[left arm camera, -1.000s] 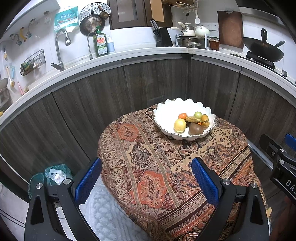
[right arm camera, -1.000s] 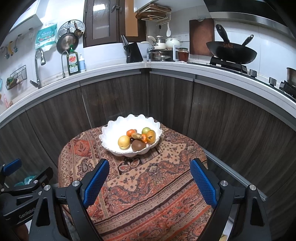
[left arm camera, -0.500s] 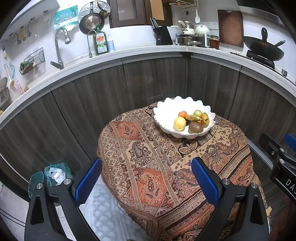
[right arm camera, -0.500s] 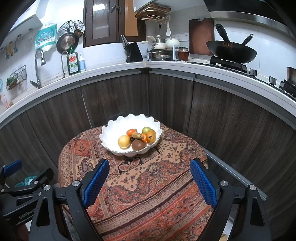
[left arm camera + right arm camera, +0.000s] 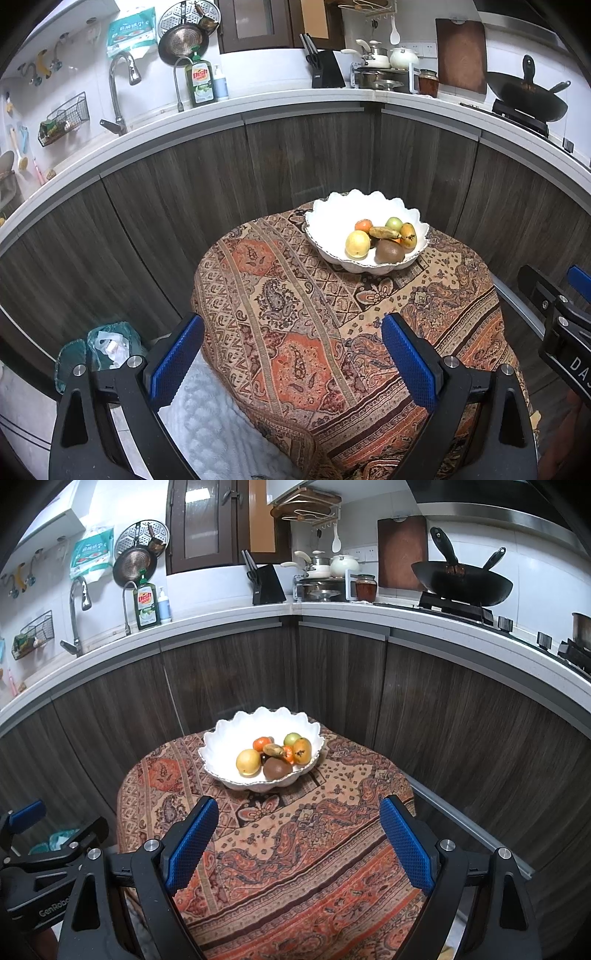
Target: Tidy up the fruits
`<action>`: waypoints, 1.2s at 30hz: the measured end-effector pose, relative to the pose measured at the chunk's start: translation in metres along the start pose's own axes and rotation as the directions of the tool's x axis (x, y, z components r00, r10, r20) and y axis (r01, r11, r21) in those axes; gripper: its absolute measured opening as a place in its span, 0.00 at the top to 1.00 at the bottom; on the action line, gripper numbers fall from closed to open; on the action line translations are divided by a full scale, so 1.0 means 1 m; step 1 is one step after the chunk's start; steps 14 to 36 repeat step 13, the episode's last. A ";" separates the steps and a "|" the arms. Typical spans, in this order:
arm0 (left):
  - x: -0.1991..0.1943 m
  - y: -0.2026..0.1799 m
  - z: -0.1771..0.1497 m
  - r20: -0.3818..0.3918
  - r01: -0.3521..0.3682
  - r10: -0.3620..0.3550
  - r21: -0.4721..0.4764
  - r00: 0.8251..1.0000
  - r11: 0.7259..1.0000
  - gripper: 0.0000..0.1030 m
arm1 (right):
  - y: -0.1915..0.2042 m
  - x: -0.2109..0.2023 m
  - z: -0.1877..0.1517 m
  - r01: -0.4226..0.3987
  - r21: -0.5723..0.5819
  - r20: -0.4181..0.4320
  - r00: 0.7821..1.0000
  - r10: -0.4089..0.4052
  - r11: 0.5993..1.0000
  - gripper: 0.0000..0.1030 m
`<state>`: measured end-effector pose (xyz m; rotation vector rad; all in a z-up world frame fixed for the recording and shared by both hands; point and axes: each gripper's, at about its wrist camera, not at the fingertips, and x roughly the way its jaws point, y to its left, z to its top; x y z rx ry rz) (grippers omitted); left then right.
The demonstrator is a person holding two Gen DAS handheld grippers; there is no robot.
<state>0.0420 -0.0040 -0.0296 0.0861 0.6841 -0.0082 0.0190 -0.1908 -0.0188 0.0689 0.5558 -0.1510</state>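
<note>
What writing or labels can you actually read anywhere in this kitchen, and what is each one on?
"Dish": label of the green soap bottle by the sink.
"GenRobo", cut off: side of the left gripper, seen from the right wrist camera.
"DA", cut off: side of the right gripper, seen from the left wrist camera.
Teal packet on the wall: printed characters too small to read.
Jar and knife block: no readable text.

A white bowl (image 5: 221,738) is seen on a cloth (image 5: 295,867) patterned in orange, brown and beige paisley. A yellow fruit (image 5: 248,761), a brown one (image 5: 276,768) and blue gripper pads (image 5: 192,840) are shown.
</note>
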 end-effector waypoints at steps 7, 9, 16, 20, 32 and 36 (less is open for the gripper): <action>0.003 0.001 -0.002 -0.008 -0.003 0.003 0.000 1.000 1.000 0.05 | 0.002 0.000 -0.001 0.003 0.001 -0.001 1.000 -0.003 1.000 0.13; 0.003 0.002 -0.002 -0.008 -0.005 0.005 0.001 1.000 1.000 0.05 | 0.002 0.000 -0.002 0.001 0.003 -0.003 1.000 -0.001 1.000 0.13; 0.006 0.001 -0.003 -0.021 -0.001 0.001 0.002 1.000 1.000 0.05 | 0.004 0.002 -0.004 0.001 0.005 -0.009 1.000 -0.001 1.000 0.13; 0.006 0.001 -0.003 -0.021 -0.001 0.001 0.002 1.000 1.000 0.05 | 0.004 0.002 -0.004 0.001 0.005 -0.009 1.000 -0.001 1.000 0.13; 0.006 0.001 -0.003 -0.021 -0.001 0.001 0.002 1.000 1.000 0.05 | 0.004 0.002 -0.004 0.001 0.005 -0.009 1.000 -0.001 1.000 0.13; 0.006 0.001 -0.003 -0.021 -0.001 0.001 0.002 1.000 1.000 0.05 | 0.004 0.002 -0.004 0.001 0.005 -0.009 1.000 -0.001 1.000 0.13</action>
